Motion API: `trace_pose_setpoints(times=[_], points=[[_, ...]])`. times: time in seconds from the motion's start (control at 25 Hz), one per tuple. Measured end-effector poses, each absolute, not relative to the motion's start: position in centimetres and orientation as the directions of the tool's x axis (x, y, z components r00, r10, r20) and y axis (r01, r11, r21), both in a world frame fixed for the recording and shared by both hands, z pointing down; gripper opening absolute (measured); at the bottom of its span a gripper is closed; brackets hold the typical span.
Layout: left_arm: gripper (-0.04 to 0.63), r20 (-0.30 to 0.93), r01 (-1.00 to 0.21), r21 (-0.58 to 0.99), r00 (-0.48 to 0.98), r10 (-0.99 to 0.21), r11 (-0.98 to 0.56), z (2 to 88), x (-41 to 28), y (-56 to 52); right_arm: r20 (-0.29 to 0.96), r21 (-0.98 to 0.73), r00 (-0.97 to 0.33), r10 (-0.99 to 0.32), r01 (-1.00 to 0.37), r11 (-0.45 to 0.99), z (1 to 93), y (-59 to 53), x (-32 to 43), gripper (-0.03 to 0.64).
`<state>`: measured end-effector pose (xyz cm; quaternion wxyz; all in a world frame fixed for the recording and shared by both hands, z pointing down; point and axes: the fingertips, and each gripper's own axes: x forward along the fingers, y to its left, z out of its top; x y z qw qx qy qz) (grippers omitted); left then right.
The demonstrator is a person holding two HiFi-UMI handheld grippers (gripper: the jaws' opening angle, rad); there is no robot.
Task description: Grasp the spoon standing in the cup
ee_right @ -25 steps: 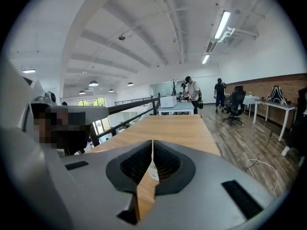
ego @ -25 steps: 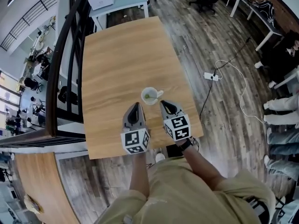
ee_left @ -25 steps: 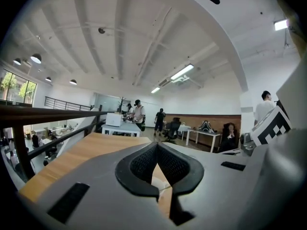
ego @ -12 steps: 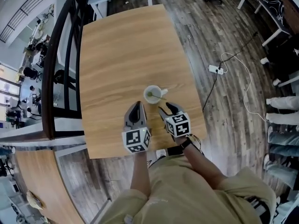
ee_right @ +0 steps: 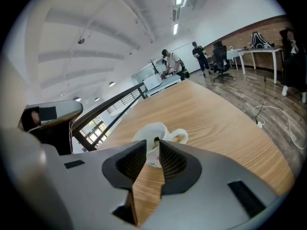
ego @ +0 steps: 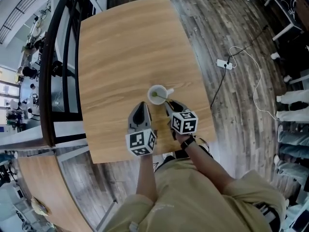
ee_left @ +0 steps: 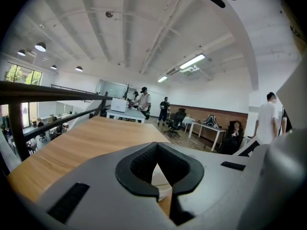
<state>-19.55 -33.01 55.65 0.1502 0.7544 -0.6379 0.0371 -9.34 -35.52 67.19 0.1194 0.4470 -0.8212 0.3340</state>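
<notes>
A white cup (ego: 157,94) stands on the wooden table (ego: 120,47), handle to the right, with a spoon (ego: 159,97) leaning inside it. My right gripper (ego: 169,103) is just short of the cup's near rim. In the right gripper view its jaws are apart and closing. The spoon's tip (ee_right: 156,139) shows at the far end of the gap, above the cup (ee_right: 154,130), and the pads do not press on it. My left gripper (ego: 141,104) hovers left of the cup, shut and empty. A patch of the cup (ee_left: 160,178) shows behind its tips (ee_left: 156,163).
The table's near edge (ego: 145,156) lies under both grippers. A black railing (ego: 48,81) runs along the left side. On the wooden floor to the right lie a power strip (ego: 224,63) and a white cable. People, desks and chairs are far behind the table.
The right gripper's jaws went from shut to apart, and it moved forward up to the cup's near rim. The left gripper kept its place beside it.
</notes>
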Motion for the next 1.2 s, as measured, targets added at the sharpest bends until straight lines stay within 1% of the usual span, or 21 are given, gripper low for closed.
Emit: trace_pose_setpoints(times=[0.08, 0.2, 0.44, 0.68, 0.8, 1.04, 1.2], points=[[0.012, 0.25, -0.973, 0.183, 0.183, -0.951, -0.139, 55.8, -19.6, -33.0, 0.484, -0.444, -0.558, -0.674, -0.821, 0.36, 67.1, -35.8, -9.0, 0.056], [0.012, 0.244, -0.971, 0.194, 0.185, -0.952, -0.139, 55.5, -19.5, -32.7, 0.472, -0.441, -0.547, -0.691, -0.826, 0.353, 66.9, -36.0, -8.6, 0.022], [0.011, 0.228, -0.974, 0.177, 0.183, -0.956, -0.144, 54.6, -19.6, -31.9, 0.445, -0.384, -0.532, -0.721, -0.84, 0.383, 65.3, -35.9, -8.4, 0.017], [0.012, 0.204, -0.978, 0.151, 0.176, -0.963, -0.147, 53.6, -19.8, -30.7, 0.386, -0.287, -0.52, -0.762, -0.853, 0.437, 61.9, -35.6, -8.2, 0.017], [0.011, 0.188, -0.98, 0.131, 0.173, -0.967, -0.15, 52.7, -19.9, -29.9, 0.353, -0.216, -0.515, -0.781, -0.857, 0.468, 59.5, -35.2, -8.0, 0.017], [0.011, 0.163, -0.984, 0.091, 0.169, -0.972, -0.156, 50.4, -20.0, -28.5, 0.291, -0.01, -0.476, -0.83, -0.869, 0.494, 54.6, -33.7, -7.5, 0.017], [0.011, 0.118, -0.984, 0.054, 0.178, -0.977, -0.172, 48.1, -19.5, -27.1, 0.234, 0.04, -0.474, -0.849, -0.868, 0.495, 51.6, -32.1, -7.3, 0.016]])
